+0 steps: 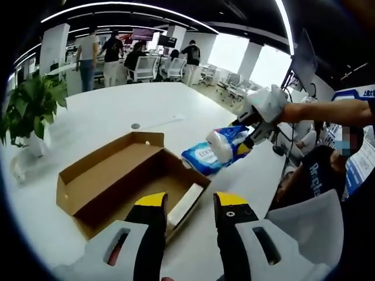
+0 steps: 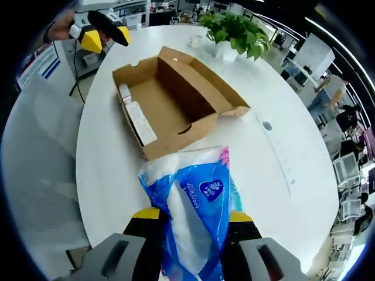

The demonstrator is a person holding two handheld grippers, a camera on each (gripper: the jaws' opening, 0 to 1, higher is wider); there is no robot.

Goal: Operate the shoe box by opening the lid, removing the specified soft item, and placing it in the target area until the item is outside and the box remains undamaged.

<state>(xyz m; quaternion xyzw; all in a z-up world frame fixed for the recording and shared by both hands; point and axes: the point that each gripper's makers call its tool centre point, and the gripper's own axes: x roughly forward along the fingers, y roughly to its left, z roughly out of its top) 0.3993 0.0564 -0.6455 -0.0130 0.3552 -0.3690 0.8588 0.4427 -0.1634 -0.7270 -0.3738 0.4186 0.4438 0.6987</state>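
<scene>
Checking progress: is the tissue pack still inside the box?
No, the tissue pack is outside the open box, held between the right gripper jaws.

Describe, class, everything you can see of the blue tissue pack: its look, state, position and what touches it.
The tissue pack is a soft, crinkled plastic bag, blue and white with a heart-shaped logo and a touch of pink at one corner. It is out of the open cardboard shoe box, held above the white table, clamped between the right gripper's yellow-tipped jaws. The left gripper view shows it lifted beside the box.

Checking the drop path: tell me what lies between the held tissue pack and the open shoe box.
Bare white table in the right gripper view; tissue pack and shoe box nearly meet.
</scene>
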